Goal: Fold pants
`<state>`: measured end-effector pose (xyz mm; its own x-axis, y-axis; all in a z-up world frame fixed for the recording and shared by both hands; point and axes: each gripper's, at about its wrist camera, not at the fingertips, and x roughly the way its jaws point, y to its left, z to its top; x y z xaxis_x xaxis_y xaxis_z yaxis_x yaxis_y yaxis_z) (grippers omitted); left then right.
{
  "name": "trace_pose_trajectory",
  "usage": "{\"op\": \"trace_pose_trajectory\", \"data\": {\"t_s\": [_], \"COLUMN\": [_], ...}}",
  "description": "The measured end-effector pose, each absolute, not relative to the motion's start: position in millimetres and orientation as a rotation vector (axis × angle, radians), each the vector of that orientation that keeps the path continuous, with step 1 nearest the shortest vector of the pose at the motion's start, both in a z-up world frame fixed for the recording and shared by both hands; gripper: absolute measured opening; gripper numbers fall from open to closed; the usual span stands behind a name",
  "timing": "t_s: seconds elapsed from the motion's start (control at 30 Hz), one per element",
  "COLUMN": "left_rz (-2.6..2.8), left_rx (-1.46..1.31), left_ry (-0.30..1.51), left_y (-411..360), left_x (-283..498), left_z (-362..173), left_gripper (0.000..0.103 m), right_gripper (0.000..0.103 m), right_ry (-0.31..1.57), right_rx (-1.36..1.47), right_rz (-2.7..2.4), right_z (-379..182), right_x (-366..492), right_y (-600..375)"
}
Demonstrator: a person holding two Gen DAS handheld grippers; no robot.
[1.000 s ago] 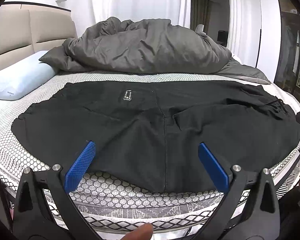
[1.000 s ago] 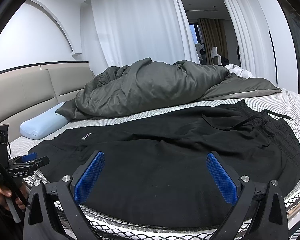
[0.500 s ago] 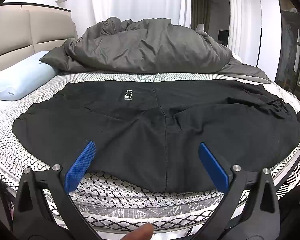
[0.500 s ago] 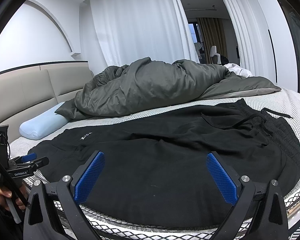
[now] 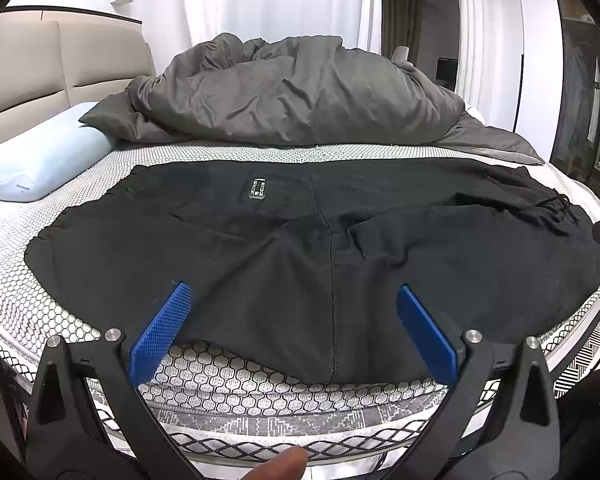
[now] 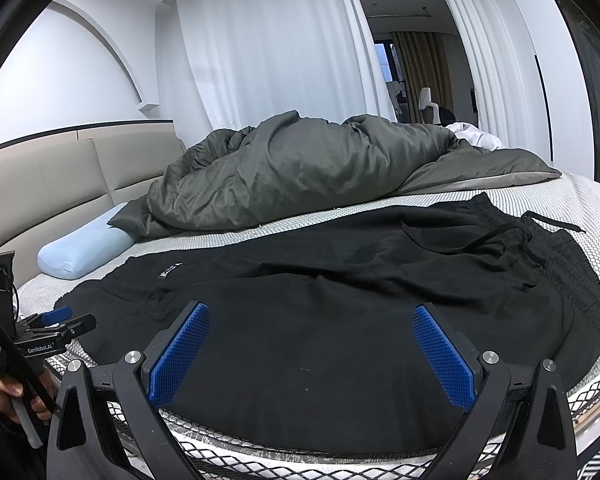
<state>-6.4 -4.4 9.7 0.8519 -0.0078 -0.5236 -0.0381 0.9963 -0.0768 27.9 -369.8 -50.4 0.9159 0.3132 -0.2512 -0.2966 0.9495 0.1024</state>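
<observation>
Black pants [image 5: 320,248] lie spread flat across the near half of the mattress [image 5: 236,392], filling the middle of both views. In the left wrist view a small label [image 5: 256,188] sits just above centre, and a seam runs down from it to the hem at the lower middle. The drawstring waistband [image 6: 540,240] shows at the right of the right wrist view.

The left gripper [image 5: 294,332] hangs at the bottom of its frame, jaws wide apart and holding nothing, its blue pads [image 5: 160,330] over the near edge of the pants. It also shows at the lower left of the right wrist view [image 6: 56,326], held by a hand [image 6: 8,392].

The right gripper [image 6: 310,354] is at the bottom of its frame, jaws likewise wide and holding nothing, pads [image 6: 444,360] above the black cloth.

A grey duvet [image 5: 292,96] is heaped across the upper middle behind the pants. A pale blue pillow [image 5: 40,156] lies at the left, against the beige headboard [image 5: 40,64]. White curtains [image 6: 268,52] hang behind.
</observation>
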Motion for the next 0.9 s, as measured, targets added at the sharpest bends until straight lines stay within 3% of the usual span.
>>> {"op": "trace_pose_trajectory", "data": {"t_s": [0.57, 0.9], "left_rz": [0.053, 0.082], "left_rx": [-0.098, -0.128], "left_ry": [0.628, 0.620], "left_y": [7.1, 15.7], "left_x": [-1.4, 20.7], "left_z": [9.5, 46.4], "left_gripper": [0.102, 0.102], "right_gripper": [0.103, 0.103], "right_ry": [0.257, 0.342], "right_rx": [0.082, -0.114], "right_rz": [0.301, 0.181], "right_z": [-43.9, 18.6], "right_x": [22.0, 47.5], "right_y": [-371.2, -399.5]}}
